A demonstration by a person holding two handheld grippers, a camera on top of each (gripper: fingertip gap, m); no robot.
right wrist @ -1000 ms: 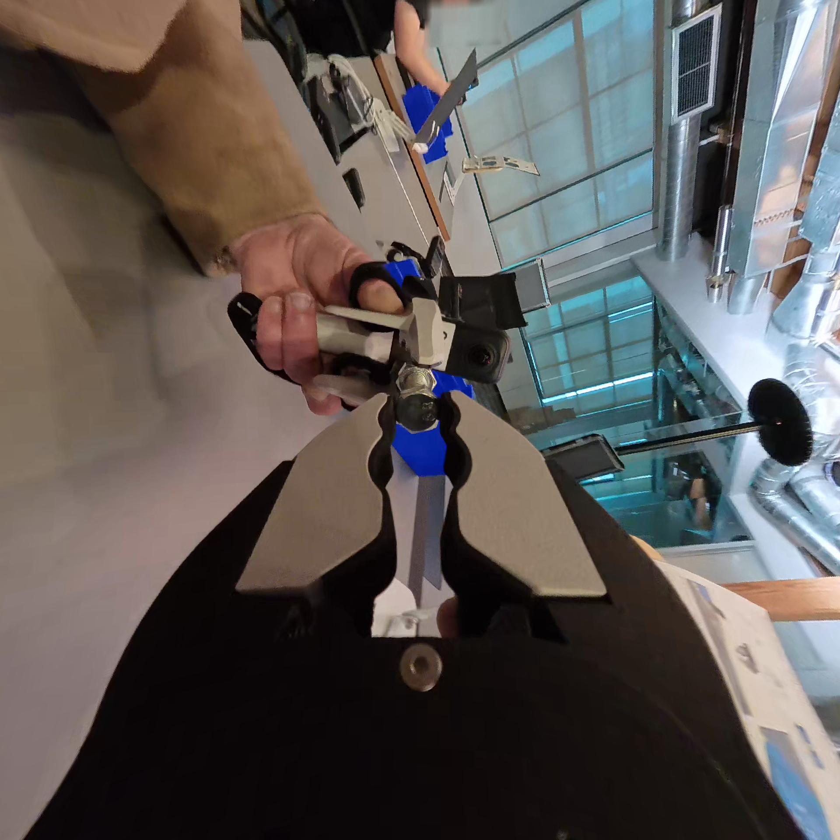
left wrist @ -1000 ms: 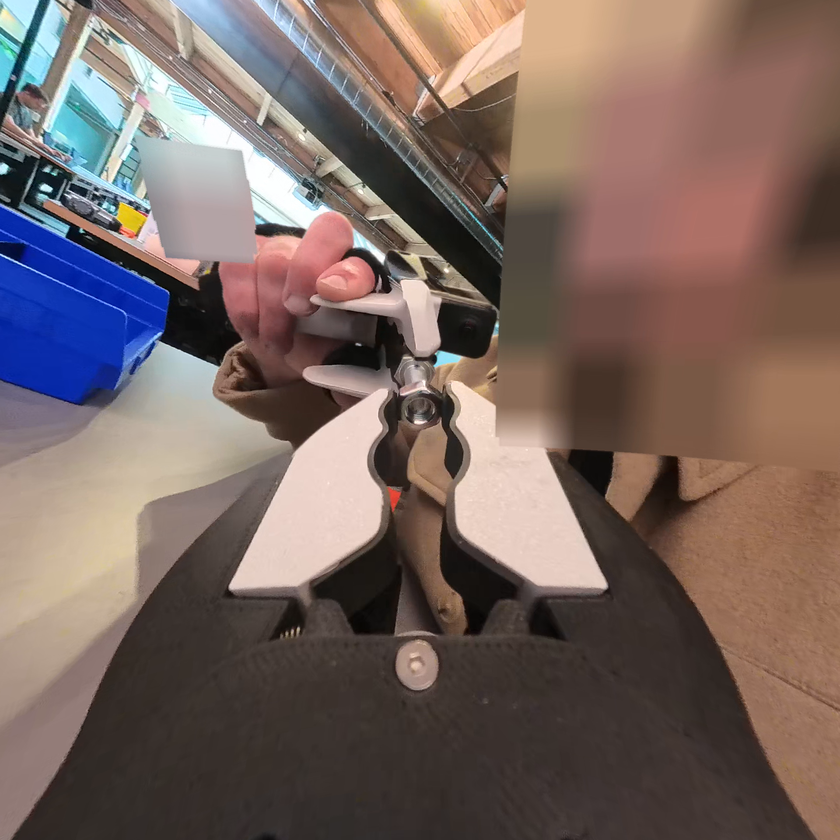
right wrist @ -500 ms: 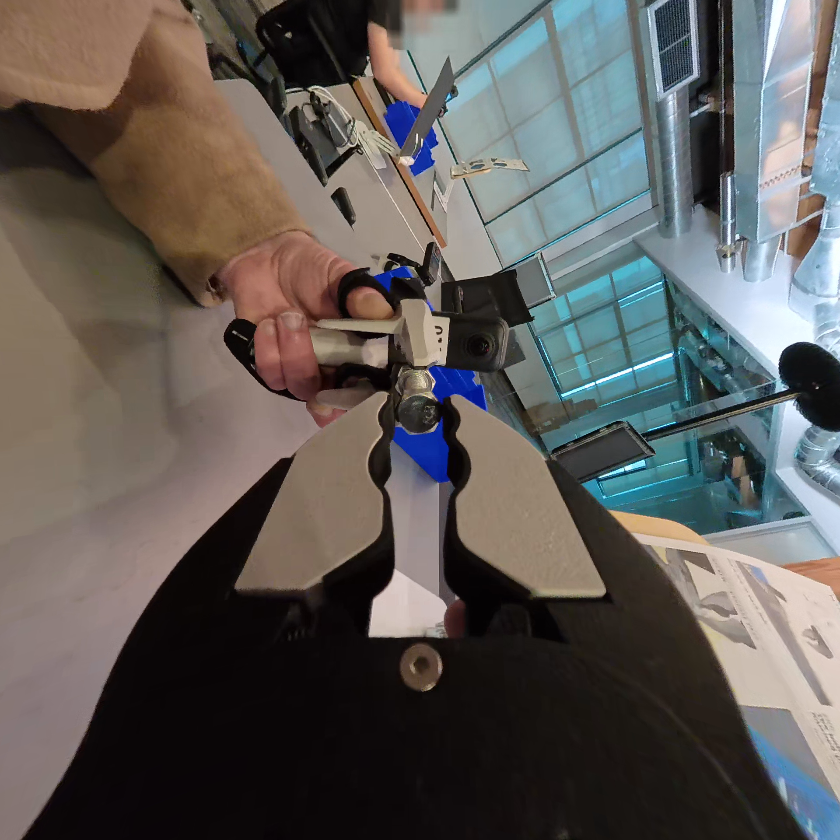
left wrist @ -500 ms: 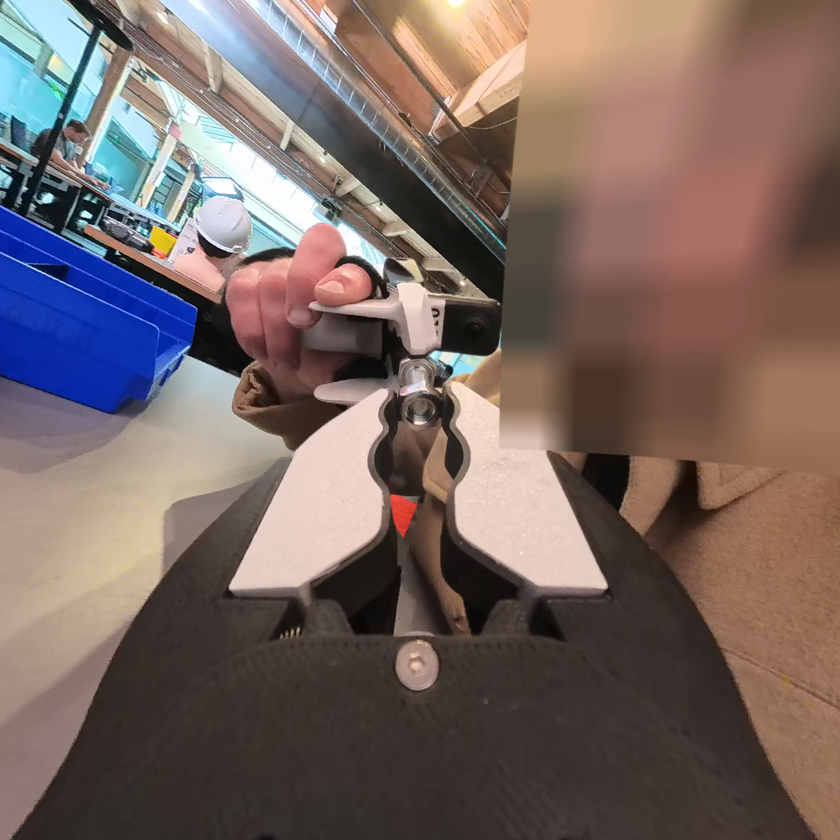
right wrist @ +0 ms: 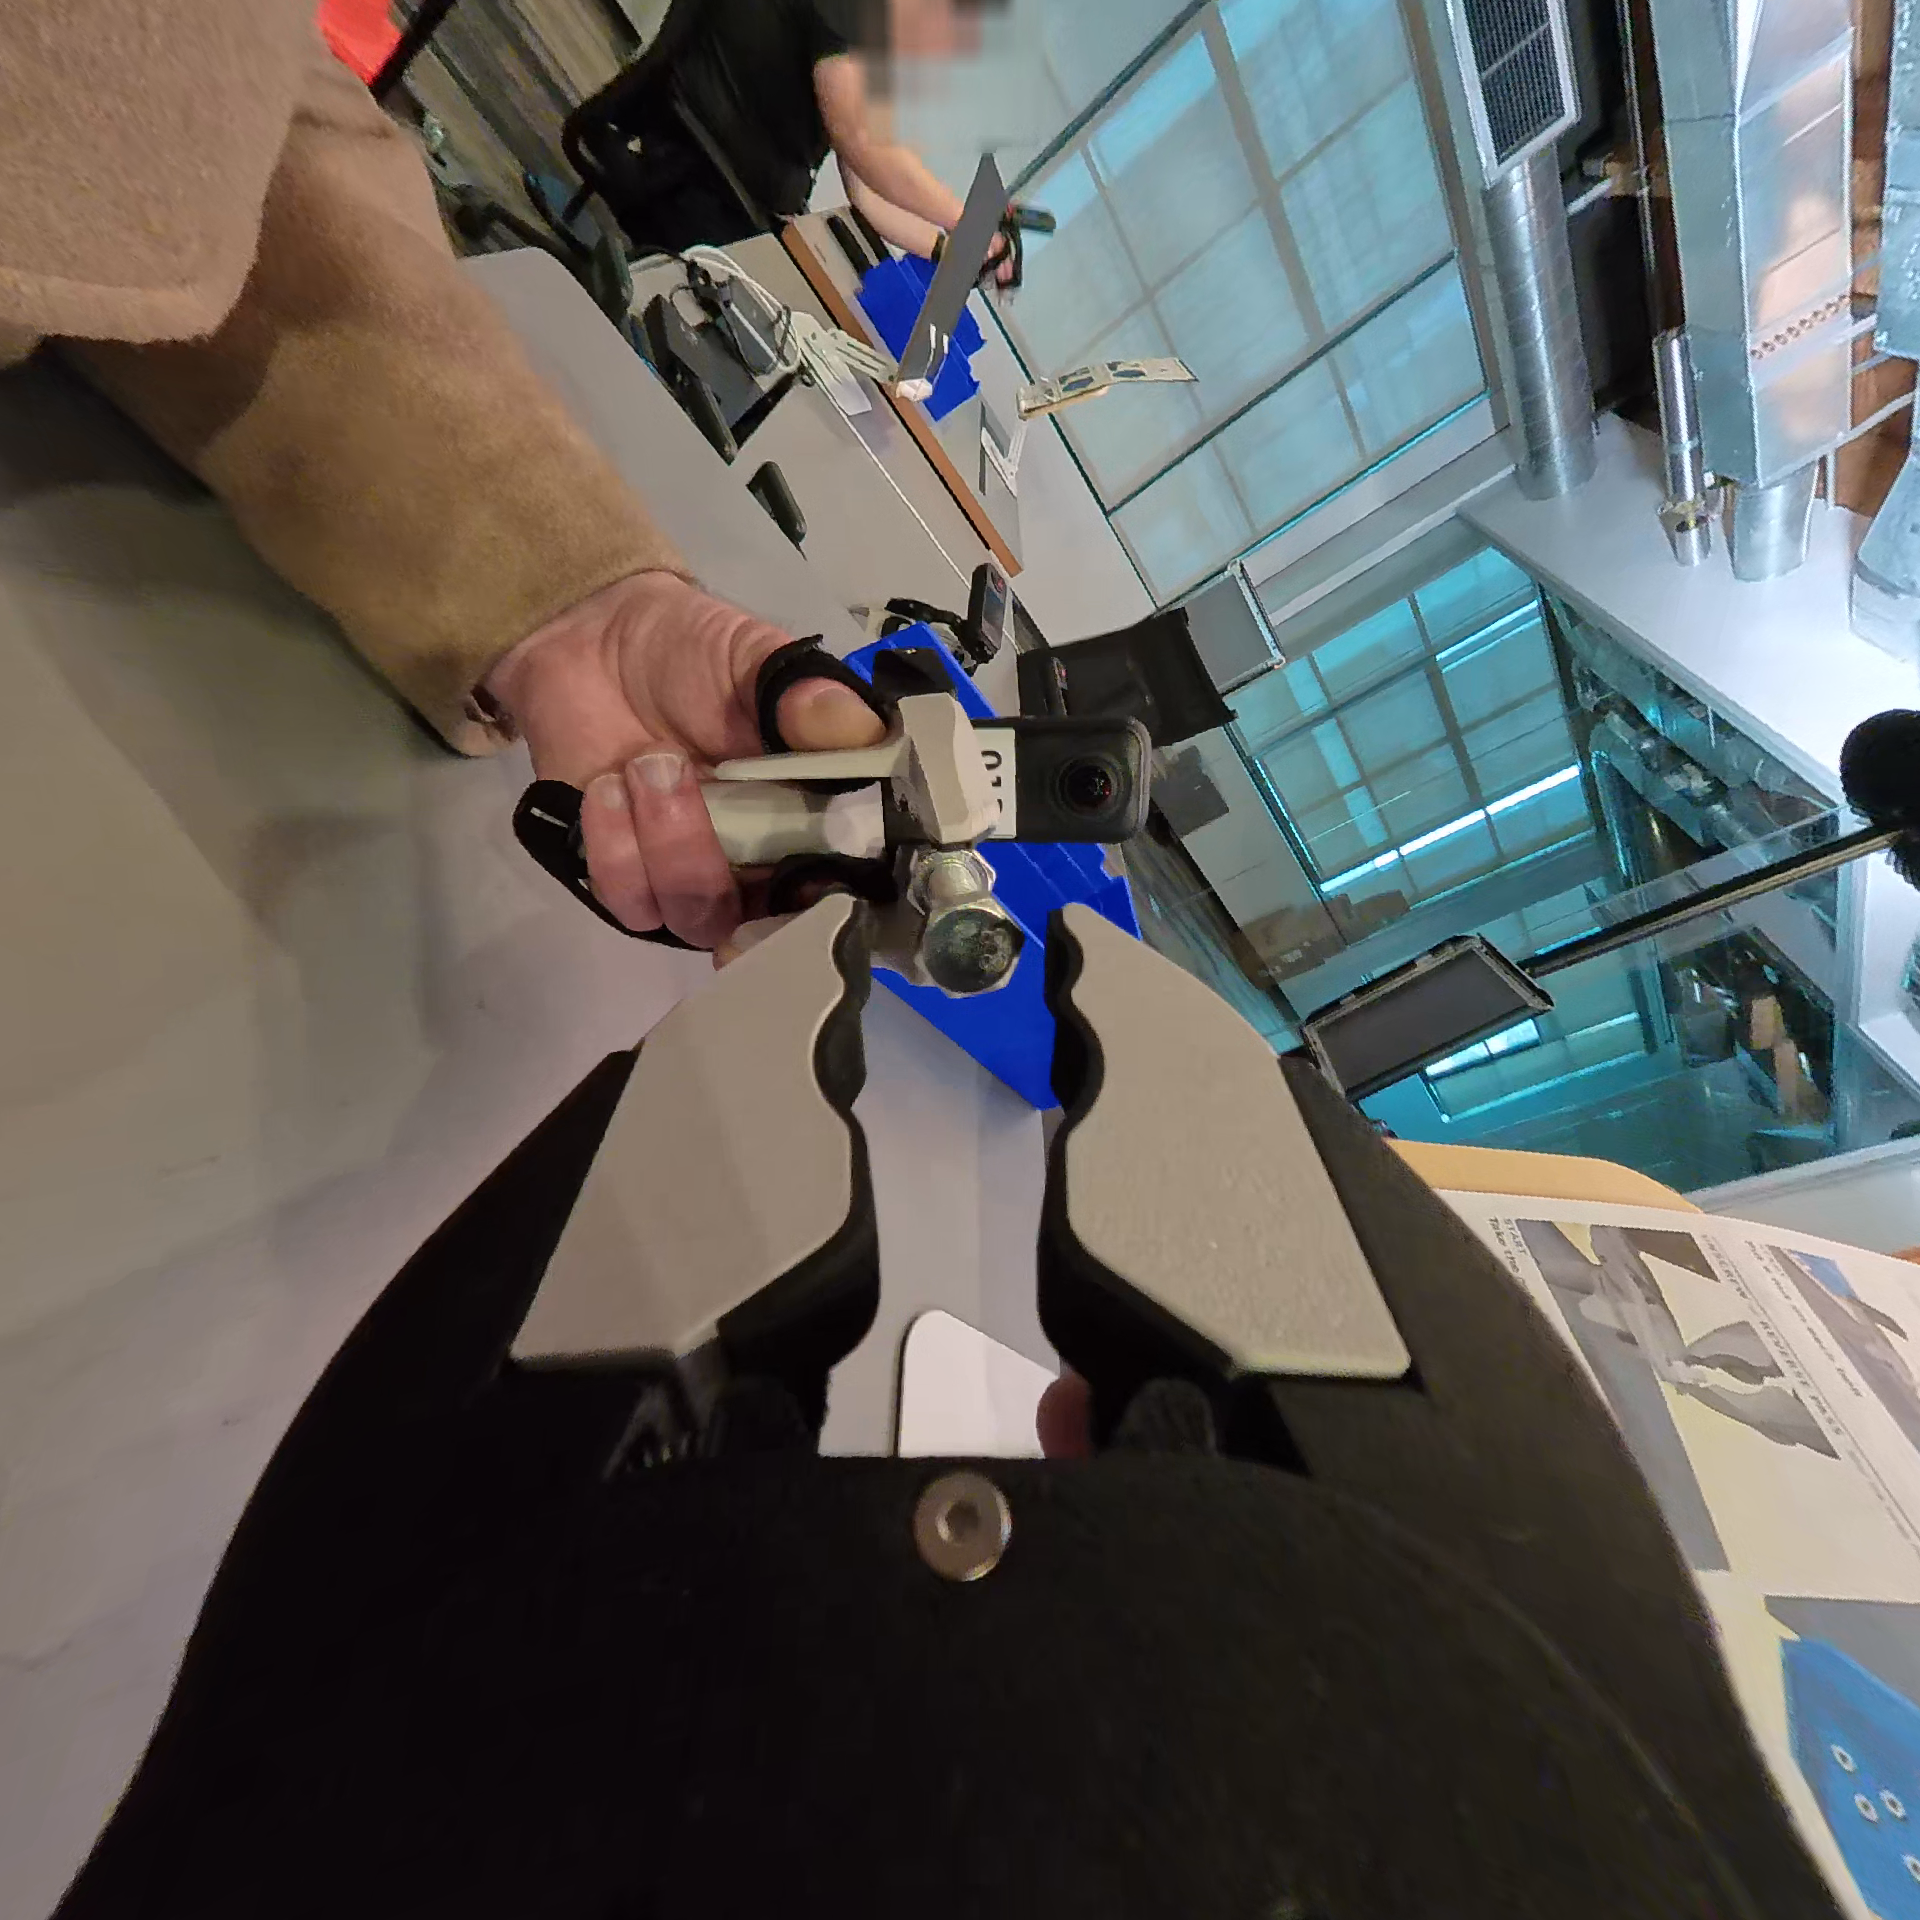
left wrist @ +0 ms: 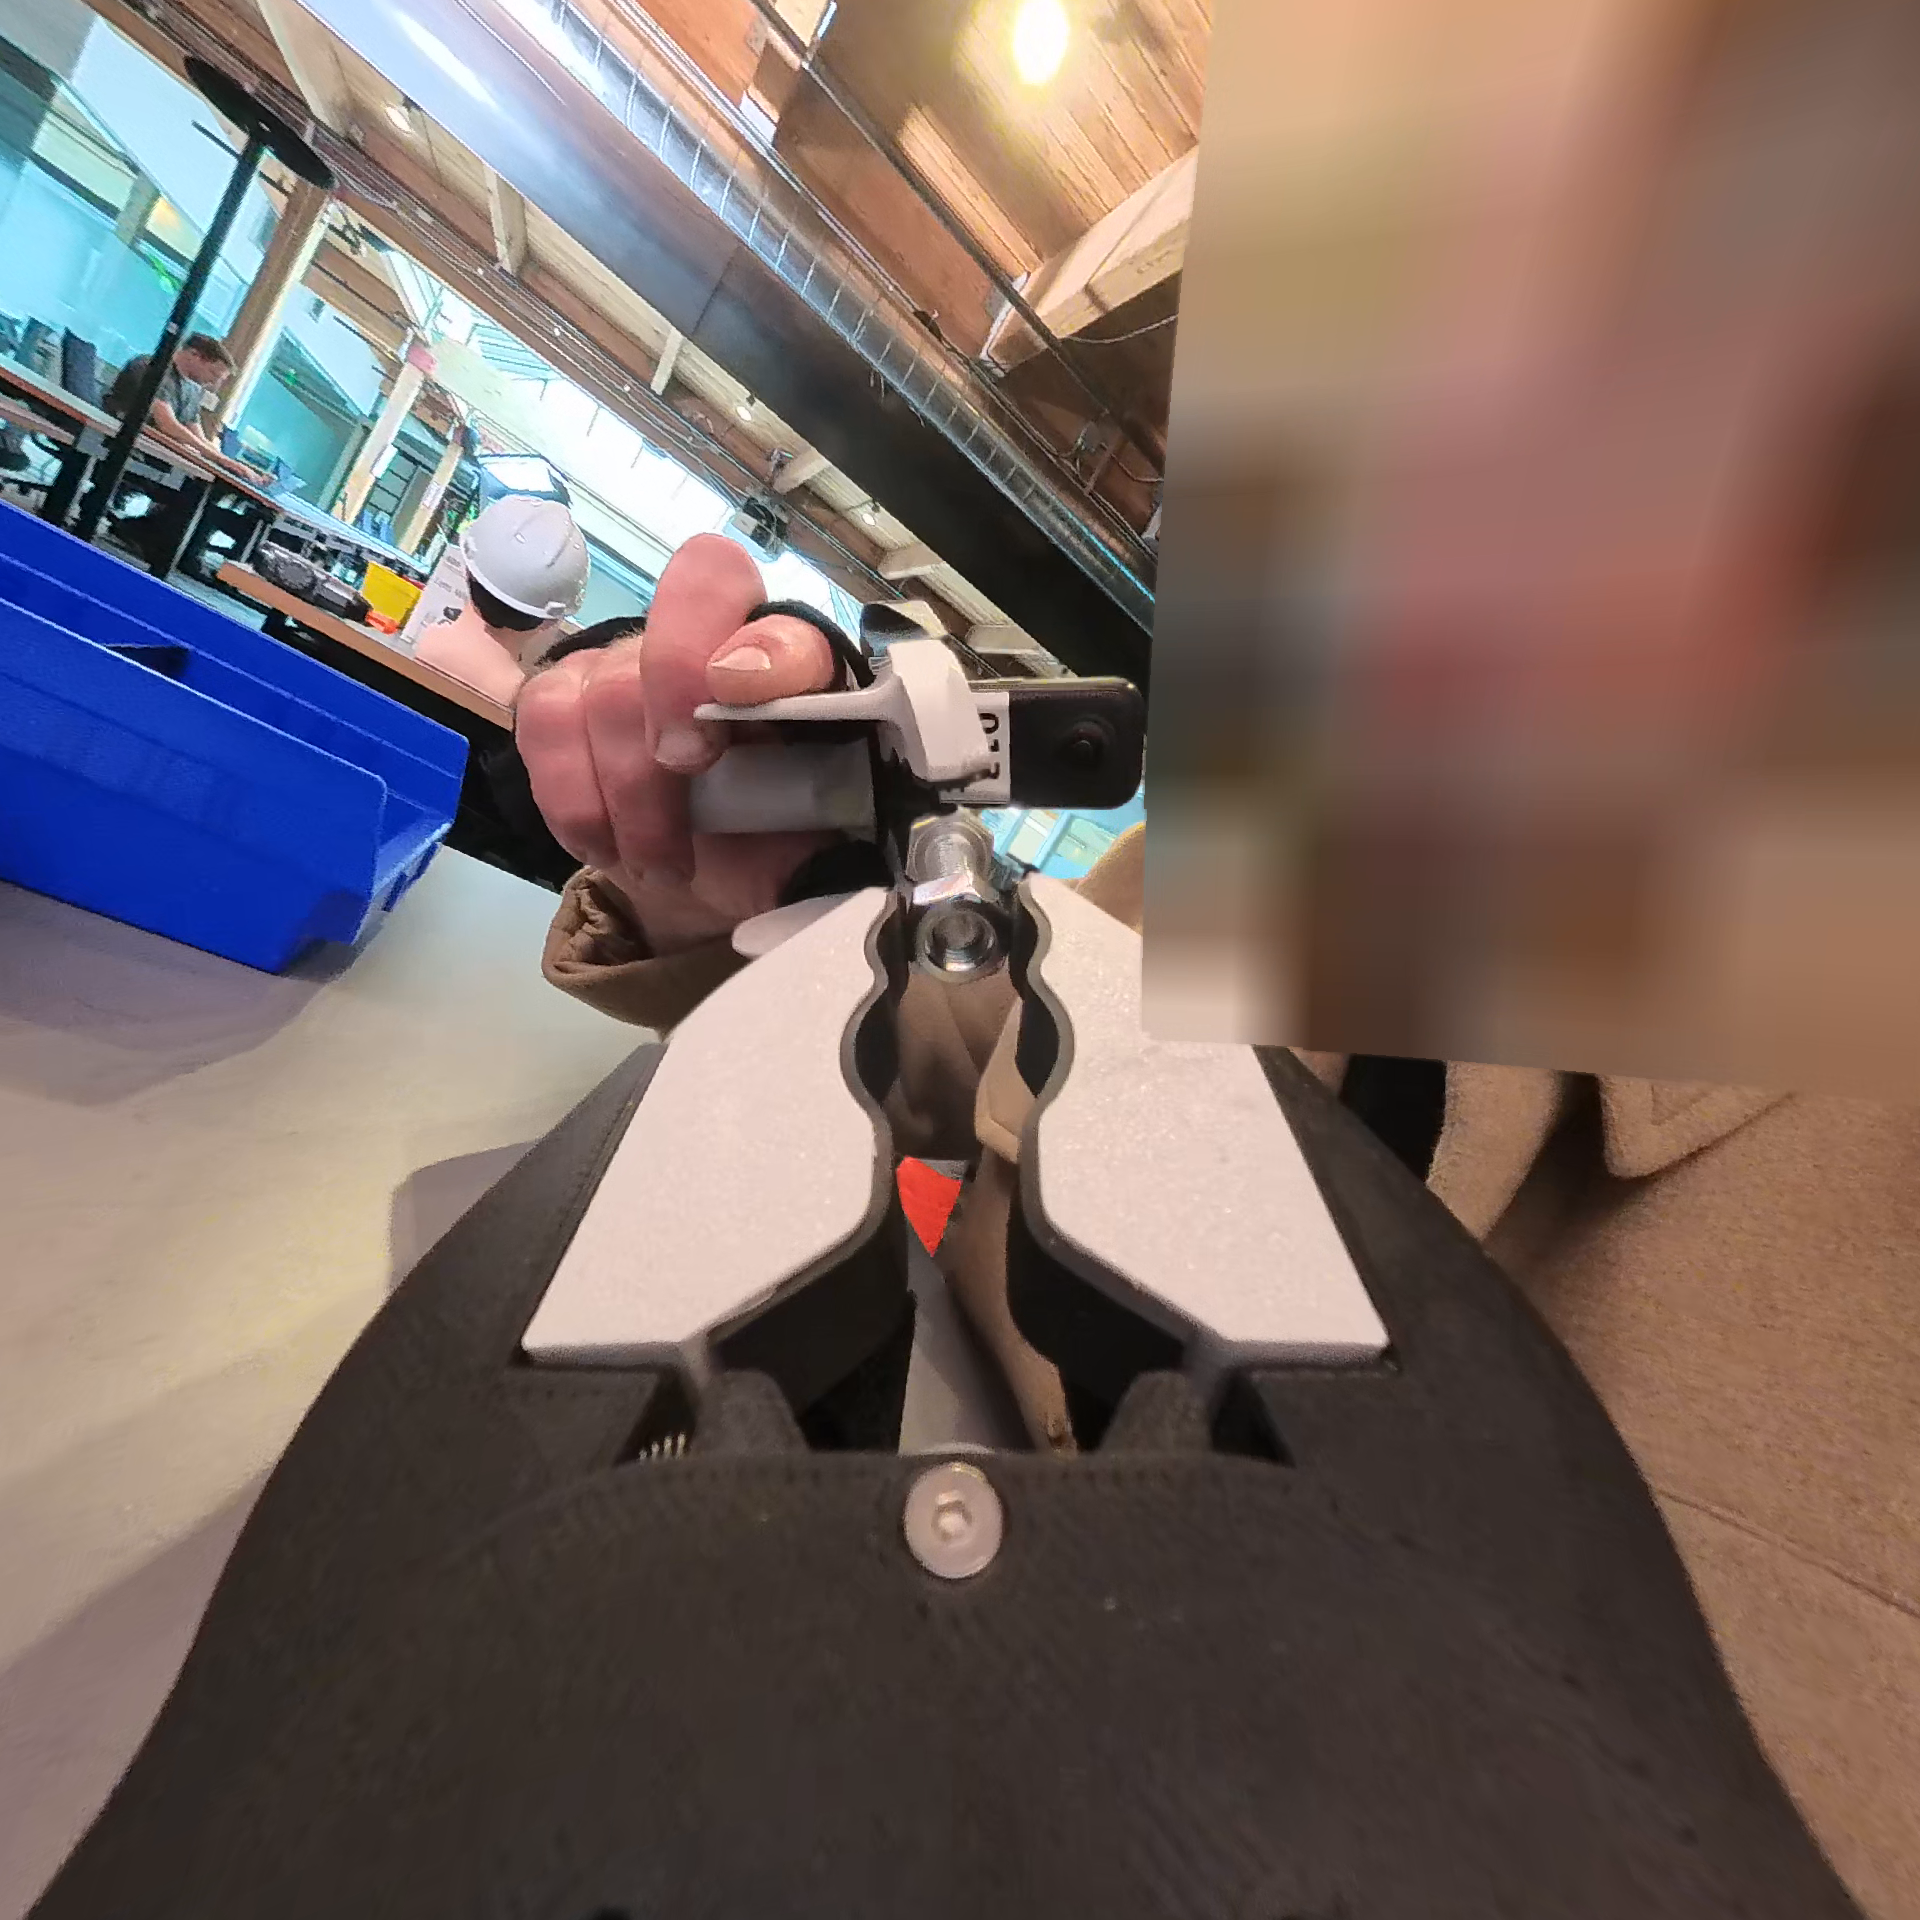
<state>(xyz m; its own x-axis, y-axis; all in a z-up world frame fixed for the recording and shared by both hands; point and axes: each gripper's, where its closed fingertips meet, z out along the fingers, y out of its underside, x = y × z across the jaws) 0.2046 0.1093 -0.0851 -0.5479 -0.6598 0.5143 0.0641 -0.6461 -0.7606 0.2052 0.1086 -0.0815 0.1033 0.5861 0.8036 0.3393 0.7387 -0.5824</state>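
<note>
A steel bolt with a nut [left wrist: 958, 940] hangs in the air between my two grippers, which face each other. My left gripper [left wrist: 958, 914] is shut on the bolt's near end, just in front of the hex nut [left wrist: 940, 888]. In the right wrist view the bolt's hex head [right wrist: 971, 951] sits between the spread fingers of my right gripper [right wrist: 951, 935], which is open with a gap on each side. Each view shows the other gripper, held by a hand: the right one [left wrist: 925, 727] and the left one [right wrist: 935, 790].
A blue bin [left wrist: 208, 748] stands on the grey table [left wrist: 208, 1195] at the left; it also shows in the right wrist view [right wrist: 1008, 1029]. A printed sheet [right wrist: 1714, 1403] lies by the right gripper. A tan coat sleeve [right wrist: 364, 416] is close. People work at far tables. Both grippers' tips are close together, under 4 cm apart.
The right gripper's fingers have spread apart and let go of the bolt head. The left gripper still grips the bolt. Both grippers have tilted slightly.
</note>
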